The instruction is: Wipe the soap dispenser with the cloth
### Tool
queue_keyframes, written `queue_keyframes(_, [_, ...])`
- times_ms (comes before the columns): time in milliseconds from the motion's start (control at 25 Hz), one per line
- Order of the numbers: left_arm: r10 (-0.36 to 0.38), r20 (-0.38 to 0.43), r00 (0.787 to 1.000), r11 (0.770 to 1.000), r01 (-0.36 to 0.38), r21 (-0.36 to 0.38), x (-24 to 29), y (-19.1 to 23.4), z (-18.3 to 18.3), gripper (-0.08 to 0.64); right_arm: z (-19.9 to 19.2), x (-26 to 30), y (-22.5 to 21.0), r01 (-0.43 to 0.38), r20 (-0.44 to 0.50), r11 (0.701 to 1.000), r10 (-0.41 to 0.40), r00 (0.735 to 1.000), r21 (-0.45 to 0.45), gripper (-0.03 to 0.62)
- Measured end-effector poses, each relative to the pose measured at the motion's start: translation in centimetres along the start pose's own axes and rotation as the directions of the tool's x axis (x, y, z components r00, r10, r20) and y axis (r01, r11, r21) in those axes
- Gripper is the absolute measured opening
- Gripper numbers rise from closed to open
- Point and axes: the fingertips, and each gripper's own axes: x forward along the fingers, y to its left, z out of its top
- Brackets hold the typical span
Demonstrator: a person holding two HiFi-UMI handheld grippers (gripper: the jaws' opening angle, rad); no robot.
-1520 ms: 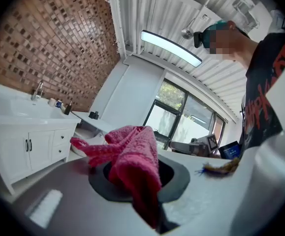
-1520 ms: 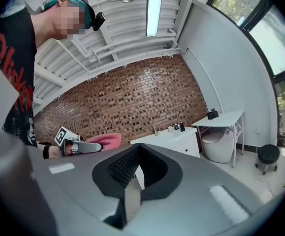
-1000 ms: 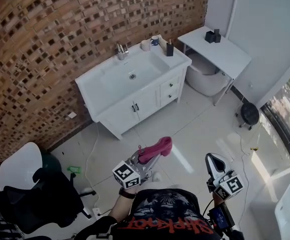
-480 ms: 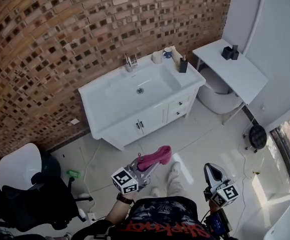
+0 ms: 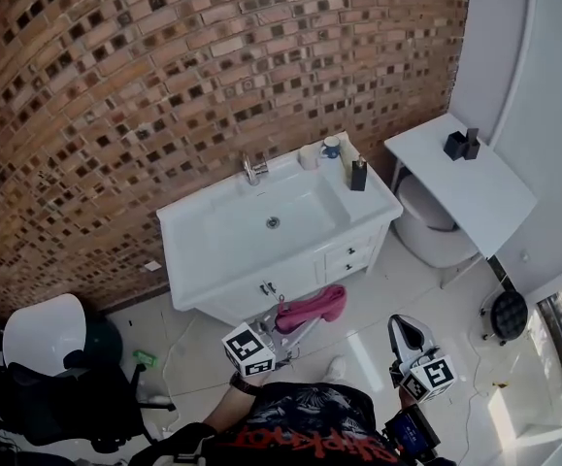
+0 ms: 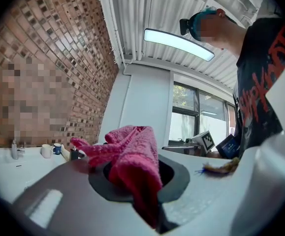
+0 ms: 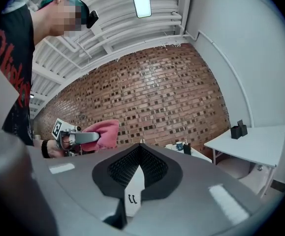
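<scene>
Nearer now, black dispenser (image 5: 358,175), crumpled pink cloth (image 5: 312,308)

We see the pink terry cloth (image 5: 312,307) bunched and clamped in the jaws of the left gripper (image 5: 286,319), held out level above the floor, well apart from the dark soap dispenser (image 5: 358,175), which stands upright at the right end of the white tabletop (image 5: 203,265).

The left tongs (image 5: 293,321) with the pink cloth (image 5: 312,308) and the right tongs (image 5: 408,330) come forward, now near the sink cabinet (image 5: 213,270); the soap dispenser (image 5: 358,175) is closer.
</scene>
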Motion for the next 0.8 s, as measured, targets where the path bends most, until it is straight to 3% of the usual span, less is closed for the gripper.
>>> queue_keyframes(360, [0.03, -0.035, 0.999, 0.996, -0.033, -0.078, 3.5, 6.1, -2.2, 0.051, 1.1, 5.6, -6.2, -0.034, -0.044, 0.998, 0.032, 0.999, -0.061, 0.0])
queue_keyframes(560, [0.004, -0.024, 1.0, 0.994, -0.007, -0.11, 5.8, 13.3, -3.1, 0.051, 0.5, 10.5, -10.7, 0.004, -0.066, 0.995, -0.01, 0.998, -0.096, 0.0])
queue_keyframes(800, [-0.062, 0.011, 0.998, 0.991, 0.063, -0.12, 9.5, 23.6, -1.4, 0.051, 2.3, 18.9, -16.8, 0.106, -0.03, 0.993, -0.108, 0.994, -0.052, 0.0])
